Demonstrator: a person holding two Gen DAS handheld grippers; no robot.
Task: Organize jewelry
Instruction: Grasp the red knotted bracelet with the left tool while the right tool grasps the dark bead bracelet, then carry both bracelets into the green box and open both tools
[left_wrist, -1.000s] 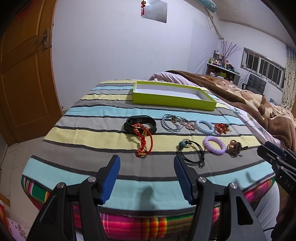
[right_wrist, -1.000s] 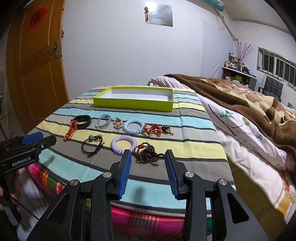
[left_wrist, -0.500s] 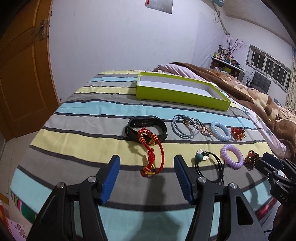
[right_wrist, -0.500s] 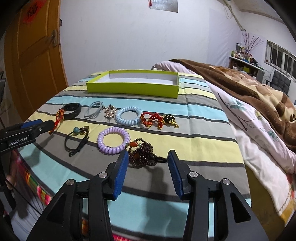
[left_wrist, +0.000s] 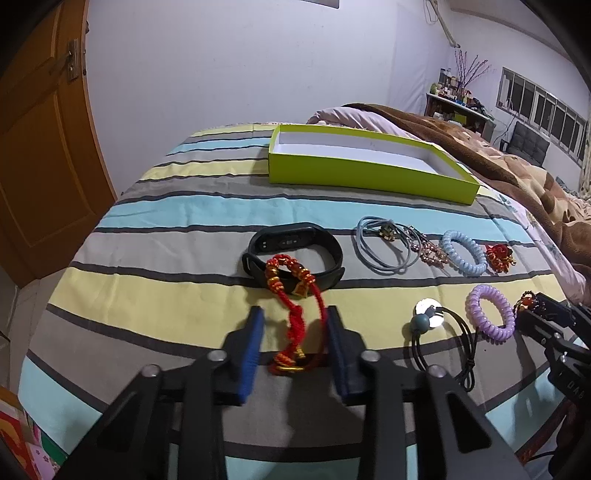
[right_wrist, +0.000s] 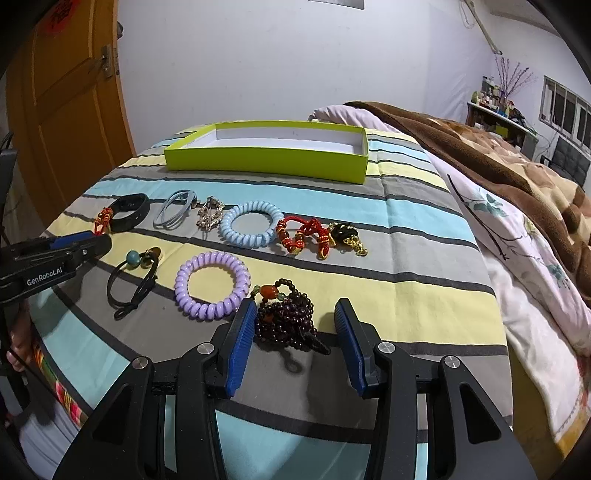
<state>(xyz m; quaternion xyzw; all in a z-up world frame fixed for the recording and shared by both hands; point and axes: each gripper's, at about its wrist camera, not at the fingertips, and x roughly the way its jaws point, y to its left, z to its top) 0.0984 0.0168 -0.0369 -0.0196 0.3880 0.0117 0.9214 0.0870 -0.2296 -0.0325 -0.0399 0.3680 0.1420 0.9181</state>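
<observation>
Striped bedspread (left_wrist: 155, 221) strewn with jewelry, lime tray (left_wrist: 369, 171) at upper centre.
Left gripper (left_wrist: 293, 325), jaws apart, straddles the red cord bracelet (left_wrist: 295, 314), whose long axis runs up-frame onto the black band (left_wrist: 291, 254). Right gripper (right_wrist: 295, 325), also apart, flanks the dark bead bracelet (right_wrist: 288, 319), lilac coil tie (right_wrist: 212, 284) just left.

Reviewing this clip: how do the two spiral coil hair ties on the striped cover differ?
Colour: the purple coil tie is lilac, the blue coil tie pale blue.
Row: the purple one lies in the nearer row, the blue one in the row closer to the green box.
Neighbours: the purple one lies beside the dark bead bracelet, the blue one beside a red knotted cord.
Both lie flat, ungripped.
</observation>
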